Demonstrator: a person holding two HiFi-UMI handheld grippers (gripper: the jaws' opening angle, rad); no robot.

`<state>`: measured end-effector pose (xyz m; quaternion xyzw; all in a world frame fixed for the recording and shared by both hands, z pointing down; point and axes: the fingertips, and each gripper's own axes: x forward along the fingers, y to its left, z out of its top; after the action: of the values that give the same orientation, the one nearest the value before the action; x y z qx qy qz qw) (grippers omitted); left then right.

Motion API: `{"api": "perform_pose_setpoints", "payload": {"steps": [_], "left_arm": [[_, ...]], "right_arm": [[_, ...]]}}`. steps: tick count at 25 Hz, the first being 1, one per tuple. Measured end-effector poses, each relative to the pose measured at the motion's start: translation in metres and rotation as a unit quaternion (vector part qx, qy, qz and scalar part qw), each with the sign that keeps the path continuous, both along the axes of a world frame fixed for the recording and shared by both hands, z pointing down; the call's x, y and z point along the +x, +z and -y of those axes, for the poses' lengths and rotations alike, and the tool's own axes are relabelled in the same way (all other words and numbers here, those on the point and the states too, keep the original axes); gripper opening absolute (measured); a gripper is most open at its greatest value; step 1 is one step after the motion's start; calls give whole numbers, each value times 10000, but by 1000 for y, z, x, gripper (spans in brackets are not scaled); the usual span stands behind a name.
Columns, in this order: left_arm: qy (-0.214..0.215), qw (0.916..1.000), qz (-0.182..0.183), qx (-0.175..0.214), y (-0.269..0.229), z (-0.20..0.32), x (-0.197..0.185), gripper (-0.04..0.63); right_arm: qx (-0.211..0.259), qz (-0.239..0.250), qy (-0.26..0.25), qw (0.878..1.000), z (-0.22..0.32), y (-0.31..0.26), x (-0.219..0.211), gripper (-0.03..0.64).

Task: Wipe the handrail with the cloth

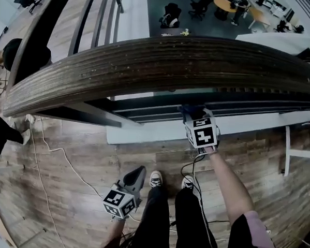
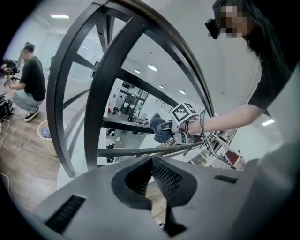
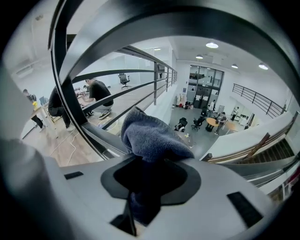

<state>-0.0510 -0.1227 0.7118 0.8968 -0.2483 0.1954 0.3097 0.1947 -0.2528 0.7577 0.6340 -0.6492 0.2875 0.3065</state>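
Note:
A broad, curved wooden handrail (image 1: 163, 64) runs across the head view, and it arcs overhead (image 3: 187, 23) in the right gripper view. My right gripper (image 1: 194, 118) is just under its near edge, shut on a bunched blue-grey cloth (image 1: 185, 111). The cloth (image 3: 150, 138) bulges out past the jaws of the right gripper (image 3: 145, 164). The left gripper view shows that cloth (image 2: 159, 129) held up near the rail. My left gripper (image 1: 140, 170) hangs low beside the person's legs, away from the rail. Its jaws (image 2: 152, 161) are shut with nothing between them.
Black metal rails and posts (image 2: 101, 93) run under the handrail. A person (image 2: 30, 79) crouches on the wooden floor at the left, near a basket (image 2: 44, 133). Cables (image 1: 55, 152) lie on the floor. A white frame (image 1: 299, 149) stands at the right. Beyond the rail is a lower floor with chairs and tables (image 1: 223, 8).

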Motion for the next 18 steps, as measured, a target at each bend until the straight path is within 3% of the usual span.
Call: {"api": "perform_pose_setpoints", "payload": {"steps": [10, 18], "left_arm": [[409, 9991, 18, -52, 3, -42, 101, 0], [570, 9984, -48, -42, 0, -71, 173, 0]], "right_arm": [[-21, -276, 861, 9959, -70, 2, 171, 109], [-147, -604, 1027, 9928, -104, 1, 270, 109]]}}
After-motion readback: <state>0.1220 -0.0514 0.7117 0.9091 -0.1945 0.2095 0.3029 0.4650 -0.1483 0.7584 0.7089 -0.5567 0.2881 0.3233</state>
